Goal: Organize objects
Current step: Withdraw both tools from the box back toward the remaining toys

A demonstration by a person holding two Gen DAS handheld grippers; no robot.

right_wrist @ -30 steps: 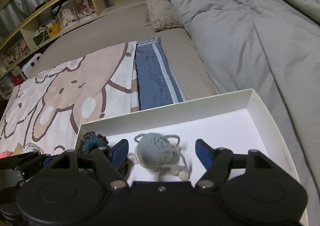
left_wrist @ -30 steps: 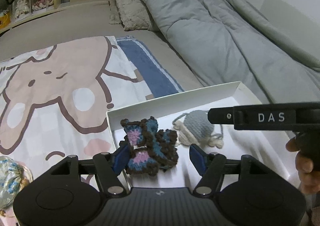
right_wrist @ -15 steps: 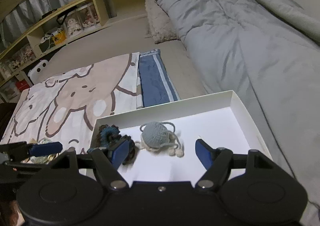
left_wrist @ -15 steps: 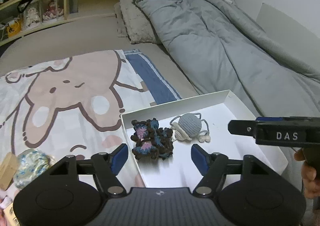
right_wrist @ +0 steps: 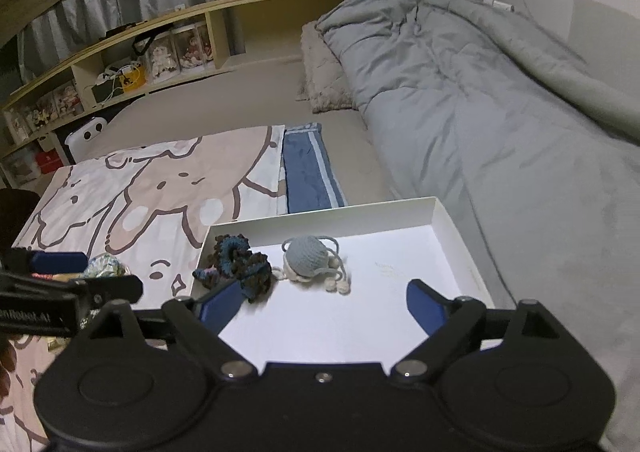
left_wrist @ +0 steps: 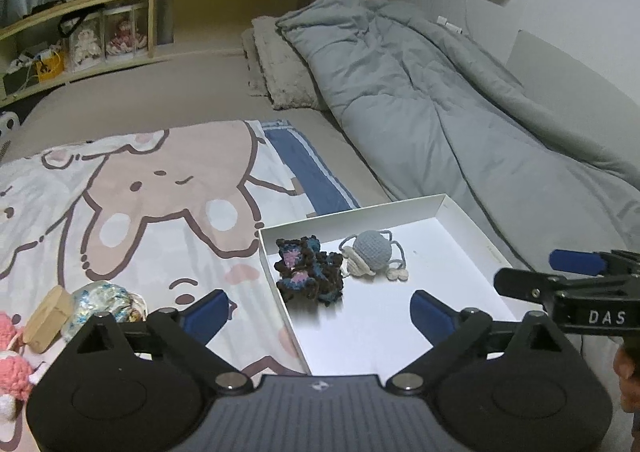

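A white shallow box (left_wrist: 348, 218) (right_wrist: 320, 214) lies on the bed. Inside it sit a dark brown and blue crochet piece (left_wrist: 310, 270) (right_wrist: 236, 260) and a light blue crochet ball with cream strings (left_wrist: 372, 254) (right_wrist: 310, 258). My left gripper (left_wrist: 318, 316) is open and empty, held above the box's near left part. My right gripper (right_wrist: 324, 304) is open and empty above the box's near side. A shiny blue-green bundle (left_wrist: 102, 304) (right_wrist: 104, 266), a tan wooden block (left_wrist: 48, 318) and a pink crochet item (left_wrist: 12, 366) lie on the cartoon blanket to the left.
A cartoon bear blanket (left_wrist: 132, 204) covers the bed's left part, with a blue towel (left_wrist: 308, 172) beside it. A grey duvet (left_wrist: 440, 112) and a pillow (left_wrist: 280, 68) lie to the right and back. Wooden shelves (left_wrist: 100, 40) run along the back.
Both grippers have pulled back and up from the box. The left gripper let go of the dark crochet piece, which now lies in the box beside the blue ball.
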